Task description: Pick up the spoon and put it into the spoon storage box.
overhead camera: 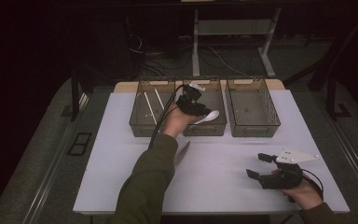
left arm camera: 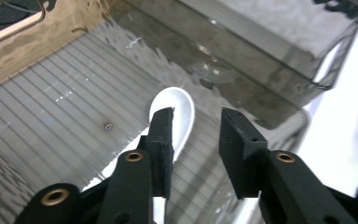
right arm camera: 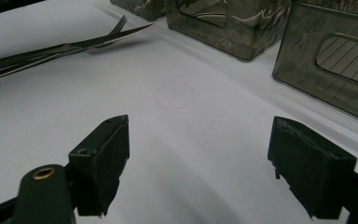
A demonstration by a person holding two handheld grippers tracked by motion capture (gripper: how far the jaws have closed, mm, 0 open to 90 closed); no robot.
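Note:
A white spoon (left arm camera: 179, 109) lies in the middle grey bin (overhead camera: 205, 131), its bowl showing just past the left jaw's tip. My left gripper (left arm camera: 197, 116) hangs over this bin with its jaws apart; nothing sits in the gap and the pads touch nothing. From above, the left gripper (overhead camera: 191, 100) is over the bin's middle and the spoon (overhead camera: 209, 116) is at its front right. My right gripper (overhead camera: 256, 165) rests near the table's front right, jaws wide open over bare white table (right arm camera: 177, 154).
Three see-through grey bins stand in a row at the back. The left bin (overhead camera: 142, 126) holds thin white sticks (overhead camera: 150, 106); the right bin (overhead camera: 254, 130) looks empty. A metal knife and fork (right arm camera: 70, 46) lie on the table, seen from above beside the left sleeve (overhead camera: 182, 153).

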